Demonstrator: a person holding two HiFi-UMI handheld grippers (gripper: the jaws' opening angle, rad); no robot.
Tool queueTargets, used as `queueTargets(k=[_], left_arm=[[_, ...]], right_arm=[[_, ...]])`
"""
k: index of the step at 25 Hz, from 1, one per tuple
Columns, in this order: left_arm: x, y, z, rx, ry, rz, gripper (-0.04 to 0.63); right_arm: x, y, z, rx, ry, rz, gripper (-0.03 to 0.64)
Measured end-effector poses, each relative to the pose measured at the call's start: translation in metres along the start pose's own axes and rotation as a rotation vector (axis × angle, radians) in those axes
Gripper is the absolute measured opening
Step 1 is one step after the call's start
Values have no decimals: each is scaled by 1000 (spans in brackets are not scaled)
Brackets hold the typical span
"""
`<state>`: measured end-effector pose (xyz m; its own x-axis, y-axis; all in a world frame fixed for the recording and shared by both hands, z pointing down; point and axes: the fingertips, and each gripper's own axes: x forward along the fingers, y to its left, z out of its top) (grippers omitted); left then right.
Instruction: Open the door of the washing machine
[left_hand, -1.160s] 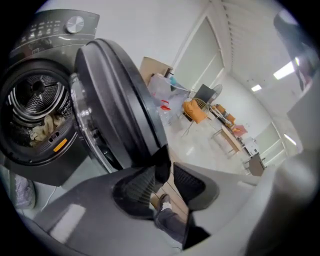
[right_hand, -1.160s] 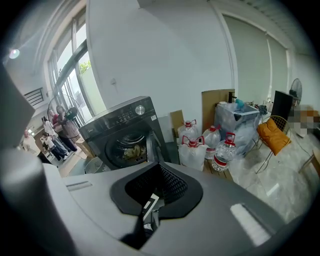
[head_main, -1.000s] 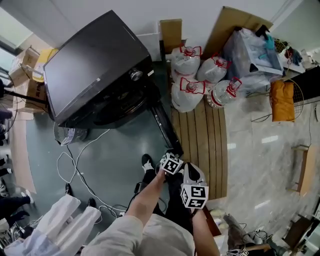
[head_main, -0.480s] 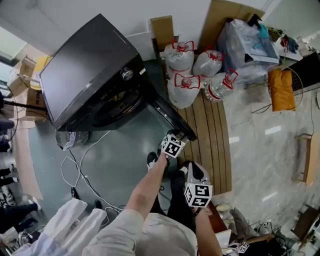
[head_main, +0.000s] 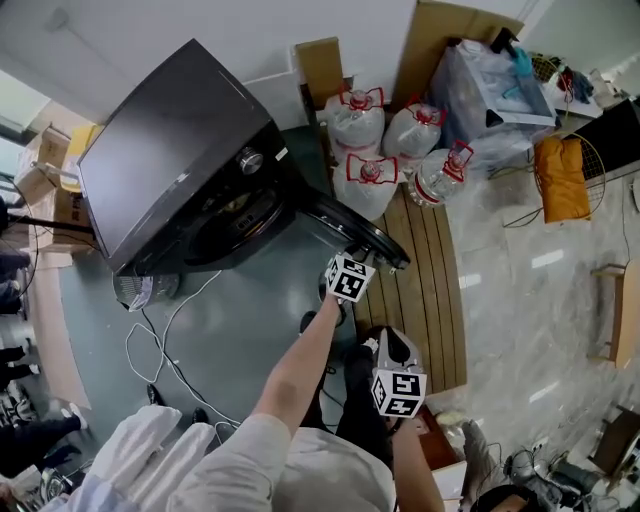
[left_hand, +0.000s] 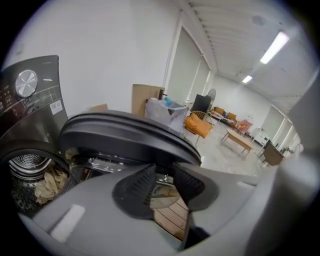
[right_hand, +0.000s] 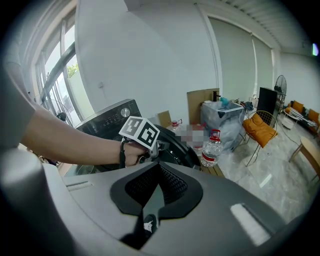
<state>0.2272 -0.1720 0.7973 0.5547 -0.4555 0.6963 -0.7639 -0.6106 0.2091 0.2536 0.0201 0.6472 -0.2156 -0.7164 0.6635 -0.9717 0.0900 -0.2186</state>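
Washer (head_main: 180, 150) door (head_main: 365, 235) hung wide open, left gripper (left_hand: 164, 172) right at its outer edge!

The door stood swung out from the dark front, over the wooden boards (head_main: 425, 290) and near the water bottles (head_main: 375, 150), with the drum (left_hand: 27, 165) and pale laundry (left_hand: 47, 182) in plain sight. The left jaws were spread and closing just under the door's rim; whether a pad touched it was hard to judge. The right gripper (right_hand: 159, 170) hung back beside the person's legs, jaws pressed together on nothing.
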Motion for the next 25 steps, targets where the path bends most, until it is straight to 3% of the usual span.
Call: queueTargets(k=[8,18,25], left_arm=[[8,18,34,-8,-28,26,140],[-7,69,88,-54,-158,142,141],[-18,86,97,-40,-154,131,146]], right_arm=[[-5,0,2,4,-1,-22,0],[-6,6,-3,3,-4,-36,0],[1,24,0,-10,-5,-26,0]])
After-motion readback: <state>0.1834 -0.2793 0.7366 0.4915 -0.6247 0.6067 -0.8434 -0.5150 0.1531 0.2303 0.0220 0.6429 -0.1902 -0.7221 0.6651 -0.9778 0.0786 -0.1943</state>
